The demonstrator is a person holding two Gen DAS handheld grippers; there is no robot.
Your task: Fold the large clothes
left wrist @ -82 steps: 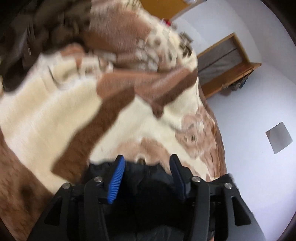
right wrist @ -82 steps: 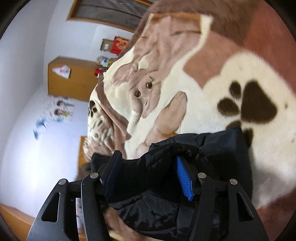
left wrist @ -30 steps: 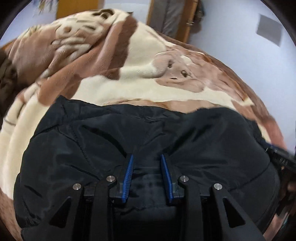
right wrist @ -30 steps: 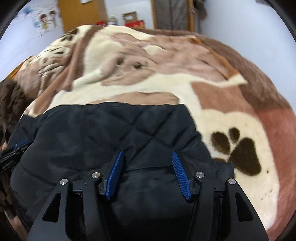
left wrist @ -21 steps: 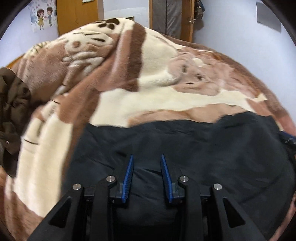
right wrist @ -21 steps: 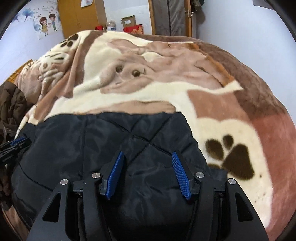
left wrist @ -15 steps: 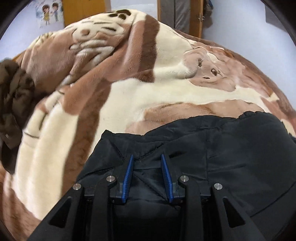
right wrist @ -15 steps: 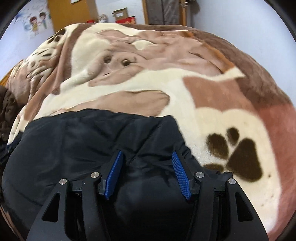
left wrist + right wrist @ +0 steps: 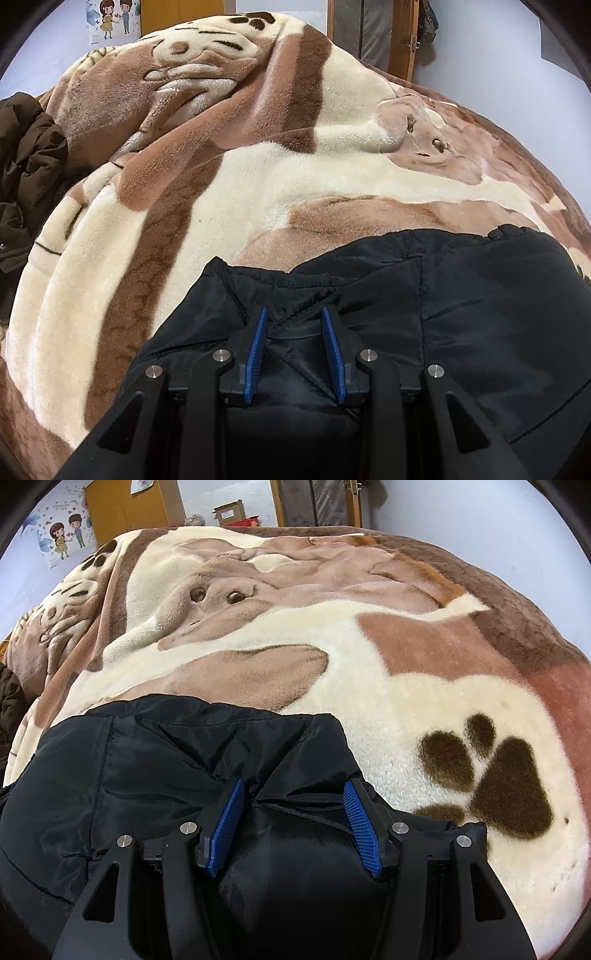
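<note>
A black quilted padded jacket (image 9: 461, 306) lies on the bed's brown and cream plush blanket (image 9: 258, 173). My left gripper (image 9: 293, 314) sits over the jacket's left end, its blue pads pinching a ridge of the black fabric. The jacket also fills the lower left of the right wrist view (image 9: 155, 768). My right gripper (image 9: 293, 788) is at the jacket's right end, pads wider apart with a thick bunch of fabric squeezed between them.
A dark brown coat (image 9: 26, 173) is heaped at the blanket's left edge. Beyond the bed are a wooden wardrobe (image 9: 125, 509), a cardboard box (image 9: 231, 511), a door frame (image 9: 402, 37) and pale walls. Paw-print blanket (image 9: 484, 775) spreads to the right.
The jacket has been drawn toward me and down onto the blanket, so more blanket shows beyond it. Both grippers kept their hold and moved apart toward the jacket's two ends.
</note>
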